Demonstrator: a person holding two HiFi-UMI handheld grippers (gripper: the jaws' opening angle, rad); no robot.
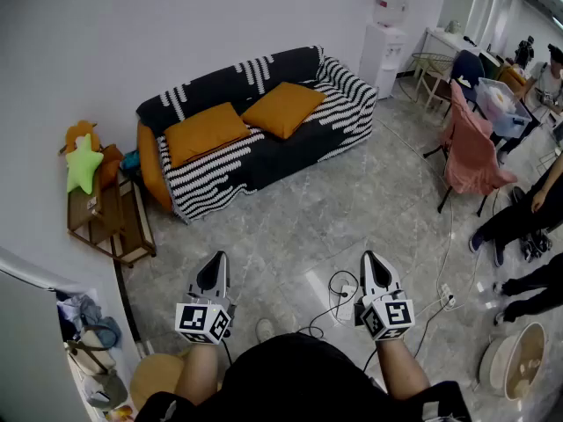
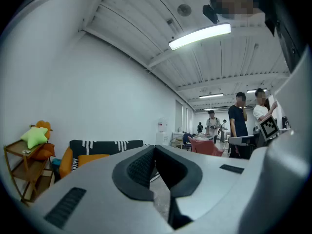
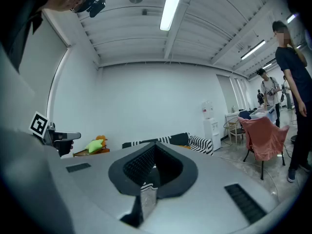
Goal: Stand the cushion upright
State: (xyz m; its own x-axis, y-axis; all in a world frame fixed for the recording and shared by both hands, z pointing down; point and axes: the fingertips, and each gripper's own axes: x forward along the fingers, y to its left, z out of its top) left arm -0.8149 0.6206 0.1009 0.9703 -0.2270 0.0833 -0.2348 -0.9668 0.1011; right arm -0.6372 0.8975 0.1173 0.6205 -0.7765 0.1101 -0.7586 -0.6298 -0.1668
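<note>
Two orange cushions lie flat on the seat of a sofa [image 1: 264,161] with a black-and-white striped cover, one on the left [image 1: 204,132] and one on the right [image 1: 283,108]. The sofa stands against the far wall, well away from me across the grey floor. My left gripper [image 1: 217,258] and right gripper [image 1: 368,257] are held side by side in front of my body, pointing toward the sofa. Both are shut and hold nothing. In the left gripper view, the left gripper [image 2: 155,148] has the sofa [image 2: 105,146] low at the left. The right gripper [image 3: 155,145] faces the sofa [image 3: 187,140].
A wooden shelf [image 1: 110,222] with a green star plush [image 1: 83,165] stands left of the sofa. Right of the sofa is a water dispenser [image 1: 384,49]. A pink-draped chair [image 1: 471,152], several people [image 1: 528,209] and floor cables [image 1: 339,293] are on the right.
</note>
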